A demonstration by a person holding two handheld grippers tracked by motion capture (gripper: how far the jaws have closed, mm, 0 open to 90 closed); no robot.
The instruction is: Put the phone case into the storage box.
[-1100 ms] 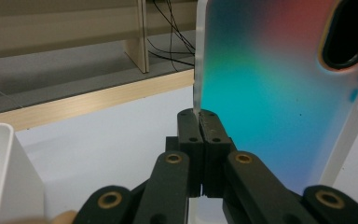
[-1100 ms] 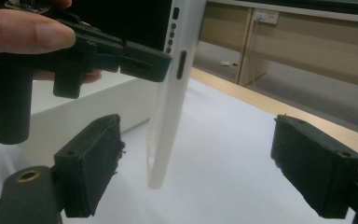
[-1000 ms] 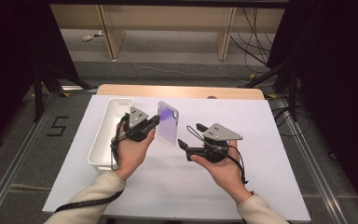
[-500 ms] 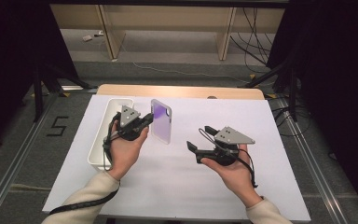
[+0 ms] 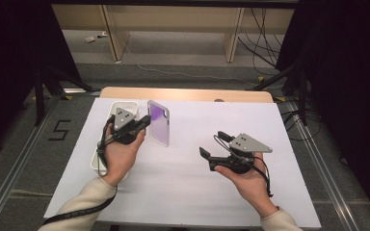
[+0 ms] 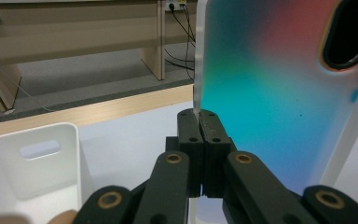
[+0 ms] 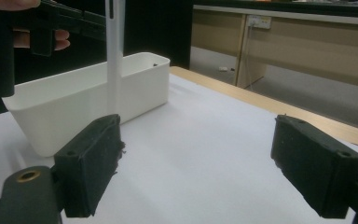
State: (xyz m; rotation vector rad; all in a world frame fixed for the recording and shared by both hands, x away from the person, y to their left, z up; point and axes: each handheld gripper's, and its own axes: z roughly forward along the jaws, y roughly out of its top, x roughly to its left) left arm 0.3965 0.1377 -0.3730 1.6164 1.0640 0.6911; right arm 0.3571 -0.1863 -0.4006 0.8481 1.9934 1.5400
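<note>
A phone case (image 5: 158, 122) with a purple-to-teal sheen and white rim is held upright above the table. My left gripper (image 5: 147, 120) is shut on its edge. In the left gripper view the two jaws meet on the case's white rim (image 6: 196, 100), and the case's back (image 6: 270, 93) shows its camera cut-out at the upper right. My right gripper (image 5: 213, 143) is held over the table's right half, apart from the case, open with nothing between its pads (image 7: 98, 154). From the right gripper view the case (image 7: 114, 56) appears edge-on in front of the bin.
A long white bin (image 5: 125, 102) stands at the table's left side, just left of the held case; its handle slot (image 6: 39, 149) shows close by. The white tabletop (image 5: 197, 187) has a wooden strip (image 5: 188, 94) along the far edge.
The left hand has carried the case leftward, closer to the bin. The right hand has drawn off to the right and a little nearer, still open.
</note>
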